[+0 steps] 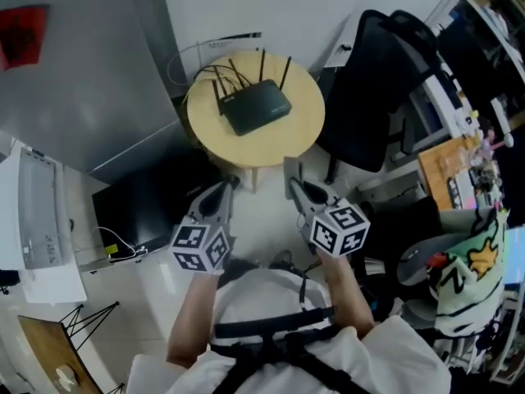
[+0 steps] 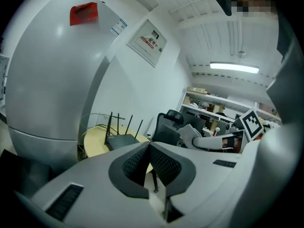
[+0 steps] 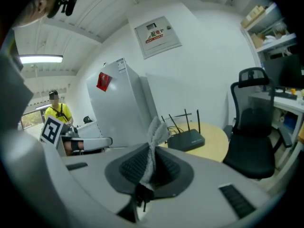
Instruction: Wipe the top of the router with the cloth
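So, counting it up: one router [image 1: 256, 107], one cloth [image 3: 156, 129], two claws, one round tabletop [image 1: 283, 142].

The router is a flat black plastic box with four thin stick antennas [image 1: 262, 66] standing up along its back edge. It sits on the tabletop a bit left of the middle, closer to the far edge than the near one. The tabletop is pale wood with a smooth rounded edge. A few thin cables [image 1: 209, 74] loop at the far-left edge behind the router.

The right claw [image 3: 151, 148] is clamped on the cloth. It's a light grey, fuzzy, towel-like strip, bunched up and poking out past the tips between the two ribbed black pads. The left claw [image 2: 148, 147] is pinched together with nothing in it, its textured pads touching. In the head view, both the left claw [image 1: 232, 184] and the right claw [image 1: 293, 184] hang short of the near edge of the tabletop, side by side, so the cloth is well apart from the router. Each one carries one white cube with black square markers [image 1: 339, 228].

Other stuff: one black office chair [image 1: 373, 89] with a mesh-looking back just right of the tabletop, and one big smooth grey cabinet [image 1: 74, 72] on the left with one red tag [image 1: 20, 35] on it.
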